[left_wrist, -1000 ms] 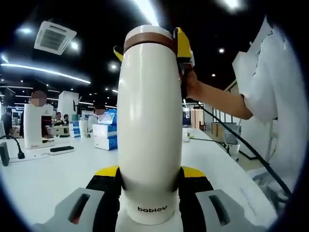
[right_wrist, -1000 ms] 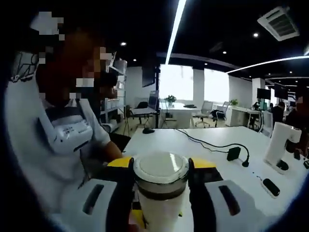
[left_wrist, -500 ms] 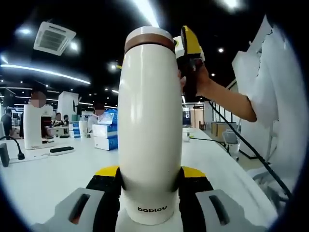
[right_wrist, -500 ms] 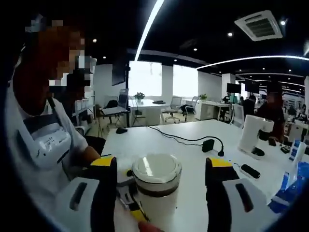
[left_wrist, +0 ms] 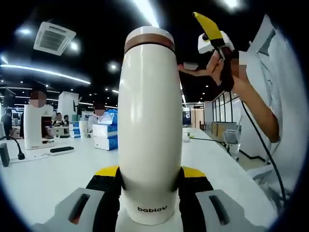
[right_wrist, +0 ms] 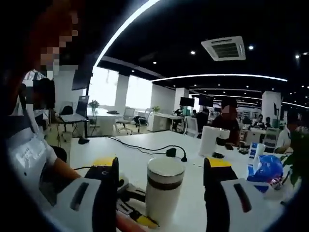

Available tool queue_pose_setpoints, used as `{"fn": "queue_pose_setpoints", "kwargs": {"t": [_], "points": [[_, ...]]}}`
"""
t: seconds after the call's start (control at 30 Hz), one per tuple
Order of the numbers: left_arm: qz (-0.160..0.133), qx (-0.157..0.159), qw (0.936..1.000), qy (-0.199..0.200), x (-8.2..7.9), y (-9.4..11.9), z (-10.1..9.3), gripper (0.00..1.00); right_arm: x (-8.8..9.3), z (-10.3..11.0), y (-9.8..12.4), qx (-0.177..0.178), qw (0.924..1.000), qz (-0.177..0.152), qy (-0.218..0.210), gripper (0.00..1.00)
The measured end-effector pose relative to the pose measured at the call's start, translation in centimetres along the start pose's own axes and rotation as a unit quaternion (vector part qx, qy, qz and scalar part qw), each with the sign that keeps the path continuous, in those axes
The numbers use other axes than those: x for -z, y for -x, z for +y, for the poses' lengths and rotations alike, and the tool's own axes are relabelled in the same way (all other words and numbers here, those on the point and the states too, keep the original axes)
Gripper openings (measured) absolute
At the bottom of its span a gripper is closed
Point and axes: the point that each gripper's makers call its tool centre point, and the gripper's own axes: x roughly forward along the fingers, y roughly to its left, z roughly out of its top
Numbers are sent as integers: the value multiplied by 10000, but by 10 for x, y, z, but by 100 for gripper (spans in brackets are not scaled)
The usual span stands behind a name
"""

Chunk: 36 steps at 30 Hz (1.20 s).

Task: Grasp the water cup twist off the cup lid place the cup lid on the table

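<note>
Water cup (left_wrist: 149, 125): white body, upright, held at its base just above the white table (left_wrist: 43, 179); lettering near the bottom edge. It also stands between the right jaws' line of sight in the right gripper view (right_wrist: 163, 195), well clear of them.
Cup lid (left_wrist: 149, 39): brown band with a pale top, seated on the cup's mouth, not removed.
Left gripper (left_wrist: 150, 186): yellow-and-black jaws pressed against both sides of the cup's base, pinching it.
Right gripper (right_wrist: 159, 181): jaws spread wide, nothing between the pads; in the left gripper view it is raised beside and above the lid (left_wrist: 212, 36), apart from it, in the person's hand (left_wrist: 227, 72).
Cable (left_wrist: 260, 145): dark, hanging from the raised gripper past the person's white sleeve.
Background: white appliance (right_wrist: 211, 140) and black power lead (right_wrist: 145, 147) on the table; boxes (left_wrist: 104, 135) farther along; seated people behind.
</note>
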Motion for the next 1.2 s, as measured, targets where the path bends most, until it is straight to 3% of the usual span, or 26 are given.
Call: {"fn": "queue_pose_setpoints", "kwargs": {"t": [0.17, 0.3, 0.4, 0.5, 0.7, 0.83, 1.0, 1.03, 1.2], "points": [[1, -2, 10000, 5, 0, 0, 1, 48, 5, 14, 5, 295, 9993, -107, -179, 78], [-1, 3, 10000, 6, 0, -1, 1, 48, 11, 27, 7, 433, 9985, -226, -234, 74], [-2, 6, 10000, 8, 0, -1, 1, 48, 23, 28, 4, 526, 9984, -42, -188, 73], [-3, 6, 10000, 6, 0, -1, 1, 48, 29, 18, 4, 882, 9960, 90, 53, 78], [-4, 4, 10000, 1, 0, -1, 1, 48, 27, 6, -2, 1354, 9906, -66, 182, 86], [-4, 3, 10000, 0, 0, -1, 1, 48, 30, 1, -18, 1493, 9886, -110, -140, 92], [-4, 4, 10000, 2, 0, 0, 1, 48, 24, -16, -25, 1832, 9819, -277, -403, 86], [-3, 3, 10000, 4, 0, 0, 1, 48, 19, -17, -27, 1813, 9809, -467, -532, 86], [-4, 6, 10000, 1, 0, 0, 1, 48, 26, -21, -40, 1825, 9821, -234, -399, 77]]}}
